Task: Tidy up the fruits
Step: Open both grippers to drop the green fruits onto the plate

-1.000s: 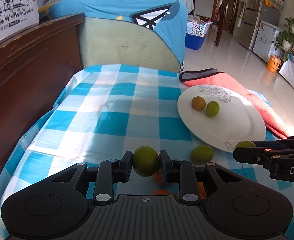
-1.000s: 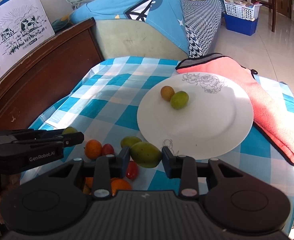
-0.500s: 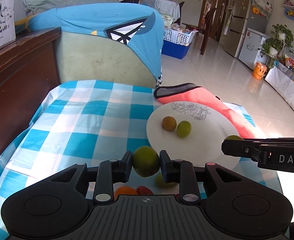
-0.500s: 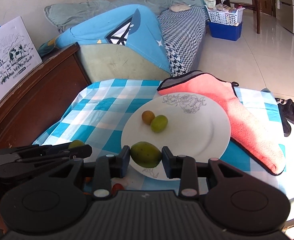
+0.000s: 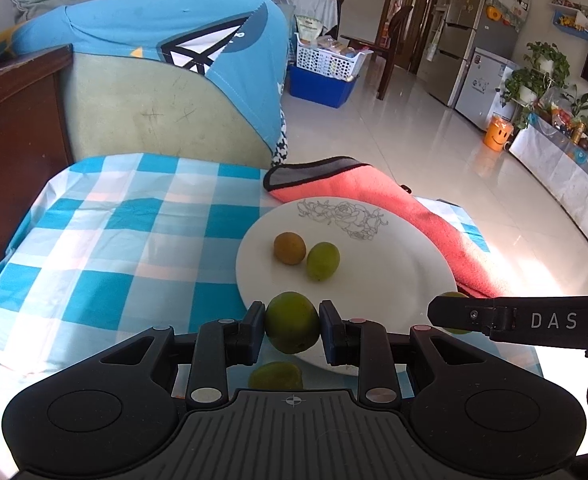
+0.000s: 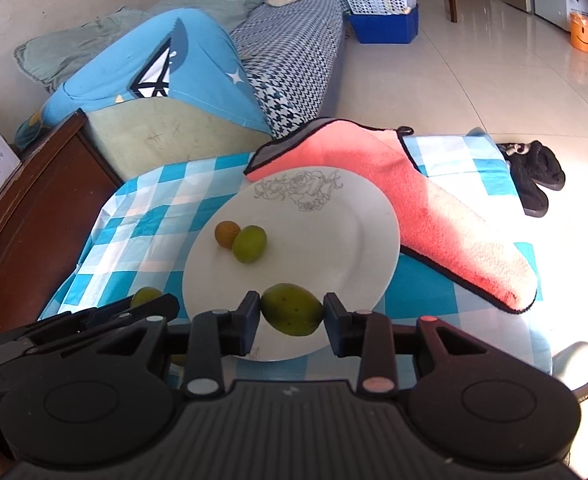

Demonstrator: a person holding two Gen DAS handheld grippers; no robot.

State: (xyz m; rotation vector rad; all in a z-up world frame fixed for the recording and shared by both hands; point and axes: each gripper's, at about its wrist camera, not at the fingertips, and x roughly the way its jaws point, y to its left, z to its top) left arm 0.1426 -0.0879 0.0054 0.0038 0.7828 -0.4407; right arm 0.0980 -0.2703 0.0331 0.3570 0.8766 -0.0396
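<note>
A white plate (image 5: 394, 272) (image 6: 334, 248) with a flower print lies on the blue checked tablecloth (image 5: 126, 240). On it rest a small orange-brown fruit (image 5: 289, 248) (image 6: 227, 234) and a green fruit (image 5: 323, 261) (image 6: 249, 244), side by side. My left gripper (image 5: 292, 322) is shut on a round green fruit (image 5: 292, 322) above the plate's near rim. My right gripper (image 6: 292, 315) is shut on an oval green fruit (image 6: 292, 315) over the plate's near edge. Another green fruit (image 5: 276, 376) lies on the cloth below the left gripper.
A coral towel (image 5: 394, 208) (image 6: 434, 208) lies under and beyond the plate's right side. A dark wooden cabinet (image 5: 14, 128) borders the table on the left, a sofa with a blue cover (image 5: 166, 60) stands behind. Slippers (image 6: 534, 176) lie on the tiled floor.
Both grippers have moved toward the plate with their fruits; they were over the loose fruits on the cloth and now hang over the plate's near rim. The right gripper has rolled somewhat.
</note>
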